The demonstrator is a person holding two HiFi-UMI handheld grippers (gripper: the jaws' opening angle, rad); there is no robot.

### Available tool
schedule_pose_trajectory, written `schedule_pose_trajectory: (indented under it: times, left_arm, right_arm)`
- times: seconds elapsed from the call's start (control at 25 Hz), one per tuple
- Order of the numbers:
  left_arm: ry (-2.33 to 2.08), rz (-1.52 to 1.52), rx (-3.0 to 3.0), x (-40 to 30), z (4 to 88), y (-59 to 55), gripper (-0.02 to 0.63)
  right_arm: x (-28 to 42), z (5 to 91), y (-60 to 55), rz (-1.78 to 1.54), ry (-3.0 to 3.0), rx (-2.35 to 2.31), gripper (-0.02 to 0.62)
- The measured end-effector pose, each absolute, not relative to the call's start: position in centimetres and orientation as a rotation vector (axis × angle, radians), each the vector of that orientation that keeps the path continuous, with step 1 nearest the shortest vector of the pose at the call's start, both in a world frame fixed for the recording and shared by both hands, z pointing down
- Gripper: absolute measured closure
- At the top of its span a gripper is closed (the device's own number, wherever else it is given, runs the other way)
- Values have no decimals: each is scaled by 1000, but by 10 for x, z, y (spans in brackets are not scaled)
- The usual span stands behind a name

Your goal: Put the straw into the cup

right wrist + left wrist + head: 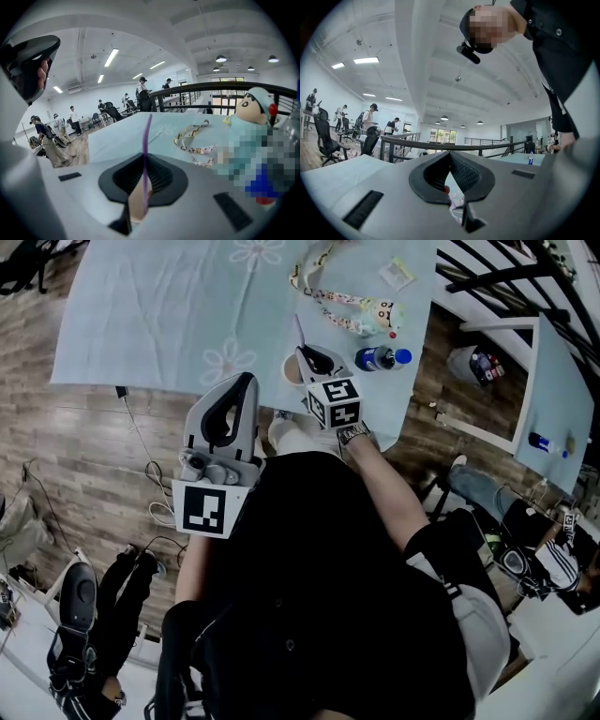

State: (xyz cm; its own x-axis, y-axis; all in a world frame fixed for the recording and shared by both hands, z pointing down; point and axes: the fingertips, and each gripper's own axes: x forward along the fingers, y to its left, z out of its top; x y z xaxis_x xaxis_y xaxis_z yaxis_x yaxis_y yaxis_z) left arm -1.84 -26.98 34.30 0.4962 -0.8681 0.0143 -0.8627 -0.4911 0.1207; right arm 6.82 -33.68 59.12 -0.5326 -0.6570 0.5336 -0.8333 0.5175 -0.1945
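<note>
Place: you're in an open-plan office.
Signs: ceiling strip lights (365,60), office chairs (323,136), ppl (370,117) standing, black railing (440,146).
Floor: wood planks (84,456) round your worktop (159,306).

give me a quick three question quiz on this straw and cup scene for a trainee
1. Multiple choice: what is the right gripper shut on? A) a pen B) a purple straw C) a spoon
2. True or false: the left gripper is shut and empty.
3. Fill in: the bottle on the table has a ____ cap.
Key: 1 B; 2 true; 3 blue.
</note>
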Motion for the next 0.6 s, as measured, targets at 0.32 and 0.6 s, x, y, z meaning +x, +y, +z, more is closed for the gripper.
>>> schedule_pose_trajectory:
  times: [0.32, 0.6]
  left_arm:
    - [-1512, -71, 2625, -15, 342, -271, 594]
    - [-1519, -85, 2633, -11, 336, -277, 594]
  right_arm:
    - [64, 597, -345, 640, -2331, 1214, 565]
    - [65, 599, -351, 648, -2311, 1218, 565]
